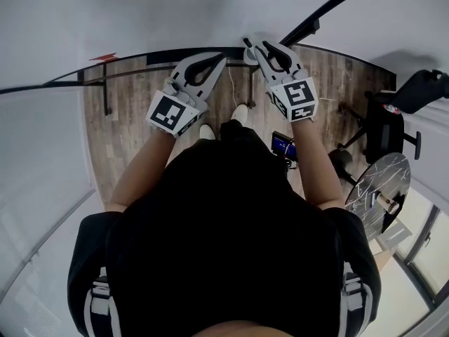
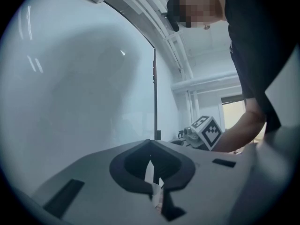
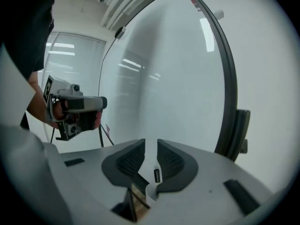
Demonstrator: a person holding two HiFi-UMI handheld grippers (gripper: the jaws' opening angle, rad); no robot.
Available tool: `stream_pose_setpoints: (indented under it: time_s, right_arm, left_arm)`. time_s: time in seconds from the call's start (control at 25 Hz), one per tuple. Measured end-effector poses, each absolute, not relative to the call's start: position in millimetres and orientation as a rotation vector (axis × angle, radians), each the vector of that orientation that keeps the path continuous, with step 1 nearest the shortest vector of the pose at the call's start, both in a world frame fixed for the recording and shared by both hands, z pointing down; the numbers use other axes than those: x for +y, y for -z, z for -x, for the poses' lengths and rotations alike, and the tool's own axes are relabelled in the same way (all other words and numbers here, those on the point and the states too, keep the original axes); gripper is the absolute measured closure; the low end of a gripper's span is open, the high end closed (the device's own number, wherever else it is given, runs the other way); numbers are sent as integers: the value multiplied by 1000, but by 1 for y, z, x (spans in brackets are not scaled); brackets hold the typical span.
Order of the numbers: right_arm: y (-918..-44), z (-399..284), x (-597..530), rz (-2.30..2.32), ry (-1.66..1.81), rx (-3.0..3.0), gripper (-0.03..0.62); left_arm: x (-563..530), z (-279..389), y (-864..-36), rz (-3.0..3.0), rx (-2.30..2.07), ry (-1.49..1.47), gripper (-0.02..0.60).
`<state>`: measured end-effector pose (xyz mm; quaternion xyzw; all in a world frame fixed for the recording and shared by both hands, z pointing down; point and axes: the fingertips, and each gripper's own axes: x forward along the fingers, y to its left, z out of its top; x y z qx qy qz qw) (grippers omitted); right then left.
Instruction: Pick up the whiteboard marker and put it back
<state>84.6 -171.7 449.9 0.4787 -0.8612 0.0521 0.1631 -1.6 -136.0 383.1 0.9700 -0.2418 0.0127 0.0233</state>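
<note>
Closest to the camera on my head is my own black shirt (image 1: 231, 244), filling the lower half of the downward view, with both bare forearms (image 1: 144, 167) reaching forward from it. My left tool (image 2: 150, 144) is held up just ahead of my chest. Its own camera shows the two dark jaws closed tip to tip, with only a thin sliver of light between them lower down and nothing held. My right tool (image 3: 150, 146) is raised beside it, near but not touching, and a little further forward. Its jaws stand slightly apart, with a narrow straight gap between the ribbed pads (image 3: 171, 162), and that gap is empty. Each tool carries a white cube (image 1: 168, 114) printed with black square patterns, close to my wrist. Both tools point at a large whiteboard (image 1: 140, 12), a plain pale sheet that fills most of each tool's view. Its dark frame (image 3: 226, 78) curves down the right side of the right tool's view. A black rail (image 1: 161, 55) runs along the board's edge where it borders the floor in the head view, just past the tool tips. I cannot make out the whiteboard marker in any view. Far below are my white shoes (image 1: 240, 113) on a wooden plank floor (image 1: 133, 118). Off to my right, well apart from the board, stand a black office chair (image 1: 382, 128) and a round surface (image 1: 382, 184) with a marbled top.
</note>
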Motion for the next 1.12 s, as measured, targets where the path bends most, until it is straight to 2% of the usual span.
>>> stream_pose_setpoints:
  time_s: [0.44, 0.84, 1.12]
  right_arm:
    - [-377, -68, -119, -1411, -67, -2619, 525]
    - [-353, -50, -87, -1463, 34, -2710, 591]
    - [-360, -45, -85, -1476, -18, -2730, 594]
  left_arm:
    - [-124, 0, -375, -3020, -708, -39, 578]
    - [-108, 0, -372, -3022, -679, -47, 578]
    - [-107, 6, -375, -3026, -661, -41, 578]
